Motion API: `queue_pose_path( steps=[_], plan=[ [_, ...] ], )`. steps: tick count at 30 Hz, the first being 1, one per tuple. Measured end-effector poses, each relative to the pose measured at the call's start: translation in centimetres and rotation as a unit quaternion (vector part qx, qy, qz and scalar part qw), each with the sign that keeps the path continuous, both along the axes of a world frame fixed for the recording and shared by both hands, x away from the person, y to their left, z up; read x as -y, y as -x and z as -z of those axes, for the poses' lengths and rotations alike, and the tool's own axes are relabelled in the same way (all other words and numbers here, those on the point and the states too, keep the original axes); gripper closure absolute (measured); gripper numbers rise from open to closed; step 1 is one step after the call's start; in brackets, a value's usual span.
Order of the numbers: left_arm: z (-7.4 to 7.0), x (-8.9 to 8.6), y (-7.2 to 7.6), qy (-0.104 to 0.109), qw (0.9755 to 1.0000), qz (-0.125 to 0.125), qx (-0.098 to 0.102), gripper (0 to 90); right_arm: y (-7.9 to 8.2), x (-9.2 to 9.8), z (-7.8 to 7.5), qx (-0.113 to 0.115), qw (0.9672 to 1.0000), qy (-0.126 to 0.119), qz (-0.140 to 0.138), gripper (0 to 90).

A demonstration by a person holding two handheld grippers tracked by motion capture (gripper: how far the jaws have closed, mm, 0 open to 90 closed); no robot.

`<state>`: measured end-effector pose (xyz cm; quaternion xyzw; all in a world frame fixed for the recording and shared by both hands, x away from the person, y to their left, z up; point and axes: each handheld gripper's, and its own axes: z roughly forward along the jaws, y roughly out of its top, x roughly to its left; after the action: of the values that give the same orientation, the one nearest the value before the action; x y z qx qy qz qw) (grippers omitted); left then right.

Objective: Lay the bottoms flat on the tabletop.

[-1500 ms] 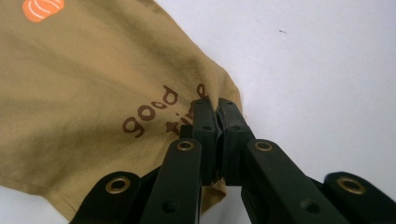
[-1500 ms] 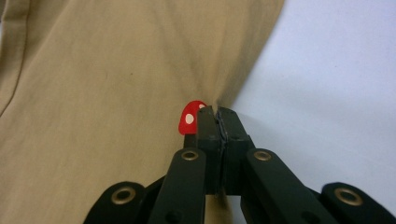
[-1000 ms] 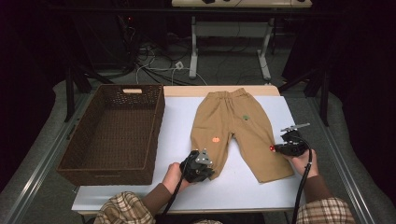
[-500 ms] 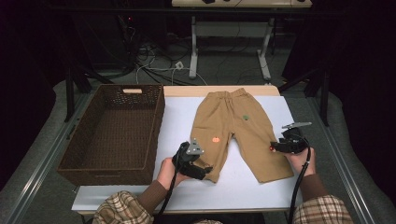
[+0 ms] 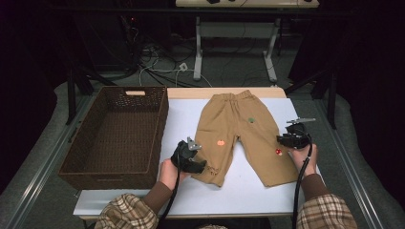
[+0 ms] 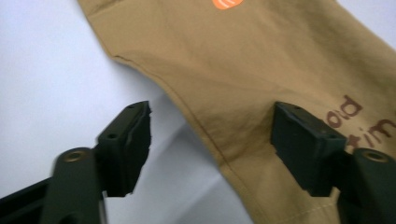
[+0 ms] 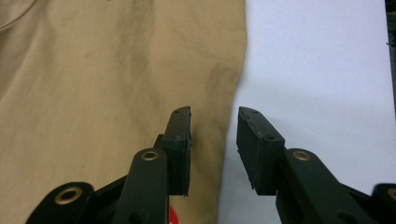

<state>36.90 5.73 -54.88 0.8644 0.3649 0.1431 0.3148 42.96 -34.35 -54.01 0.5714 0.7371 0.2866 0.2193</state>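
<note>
Lying flat on the white table [image 5: 267, 191], the brown pants [image 5: 241, 136] wait beside the basket [image 5: 117, 138]. Both grippers' jaws have been closing but stand apart, left gripper [image 6: 210, 144] and right gripper [image 7: 214, 144] straddling leg edges. Pinch cloth only (not table), both together.

1. On the tan trousers [image 6: 261, 70], in your left gripper view, you can read brown printed lettering [image 6: 362, 121] near the right edge, beside the right jaw. The upper line ends in "od", the rest hidden behind the jaw.
2. Below it, a second line begins "tim" and runs out of the picture.
3. The orange patch [image 6: 227, 3] at the top edge of that view carries pale marks that you cannot read as letters.
4. In your high view, the small patches on the trousers are too small to read.
</note>
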Motion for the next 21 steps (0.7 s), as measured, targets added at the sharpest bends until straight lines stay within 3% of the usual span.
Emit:
queue_pose_path(
  steps=[3,5,11,21],
  plan=[
    [0.4,0.0,-0.2,0.003,1.0000,0.000,-0.009,40.9,-0.5,0.0,0.2,-0.005,1.0000,0.002,0.004,67.6],
    [0.6,-0.1,-0.2,0.019,0.9997,0.002,-0.014,46.1,-0.9,-0.1,0.6,-0.015,0.9999,0.001,0.004,66.6],
    [0.7,-0.2,-0.2,0.032,0.9993,0.012,-0.015,60.6,-1.2,0.1,0.9,-0.021,0.9997,-0.013,0.004,69.2],
    [0.8,-0.1,-0.3,0.044,0.9988,0.020,-0.014,80.4,-1.5,0.2,1.1,-0.018,0.9994,-0.030,-0.003,88.3]
  ],
)
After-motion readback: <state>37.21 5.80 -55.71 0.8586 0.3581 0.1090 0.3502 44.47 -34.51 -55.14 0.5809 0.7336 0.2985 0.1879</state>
